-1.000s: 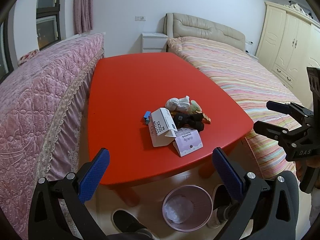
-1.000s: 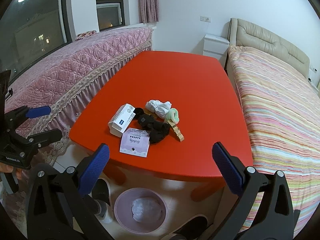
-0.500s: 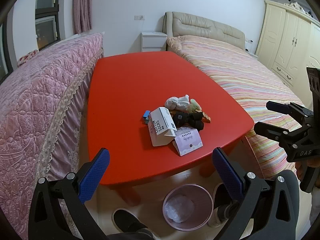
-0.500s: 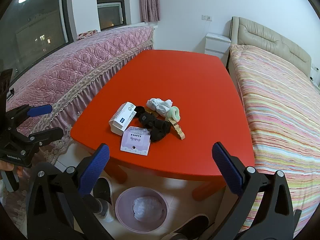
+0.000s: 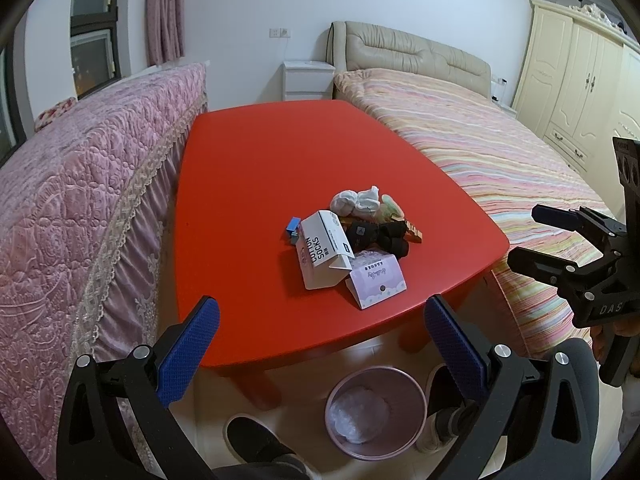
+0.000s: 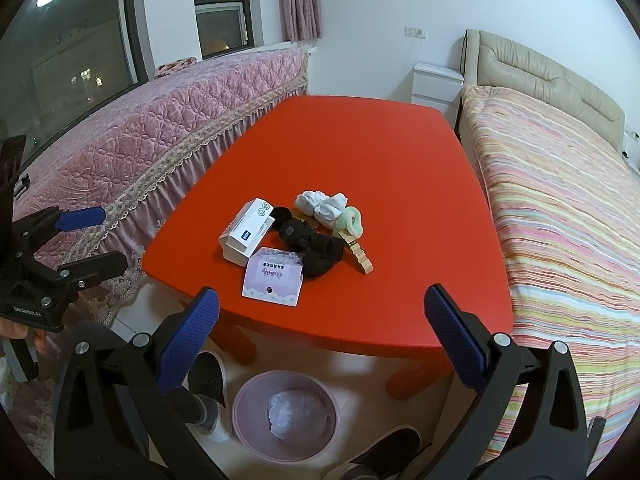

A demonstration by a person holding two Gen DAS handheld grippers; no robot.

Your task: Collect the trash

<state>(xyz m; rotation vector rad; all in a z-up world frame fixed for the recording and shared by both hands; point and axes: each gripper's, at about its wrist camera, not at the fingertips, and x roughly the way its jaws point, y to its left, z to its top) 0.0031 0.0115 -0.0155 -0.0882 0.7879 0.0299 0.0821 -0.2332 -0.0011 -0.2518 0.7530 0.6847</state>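
1. The left gripper [image 5: 318, 344] hangs off the near edge of the red surface [image 5: 260, 168], its blue pads spread wide with nothing between them.
2. The right gripper [image 6: 320, 336] is likewise spread and empty, short of the same near edge; each gripper shows at the side of the other's view, well apart.
3. The things to sort lie in one cluster toward the near edge of the surface, somewhat nearer its right edge: a white sock box [image 5: 322, 250], lying open, a pink card packet [image 5: 376, 282] leaning against it, black socks [image 5: 380, 236], white socks [image 5: 356, 200], a pale green roll [image 5: 392, 206], a wooden clip [image 6: 356, 254] and a small blue item [image 5: 294, 226] behind the box.
4. A pink bin [image 6: 286, 414] stands on the floor just below the near edge, with crumpled plastic already inside.
5. Judging by this, the task is at its start: both grippers are approaching and nothing is held.
6. The empty packaging looks like the trash; the pink packet is nearest and flat-sided.
7. The next move calls for lowering one gripper over the packet, closing across its thin edges without dragging the box or socks, then carrying it back over the near edge to drop in the bin.
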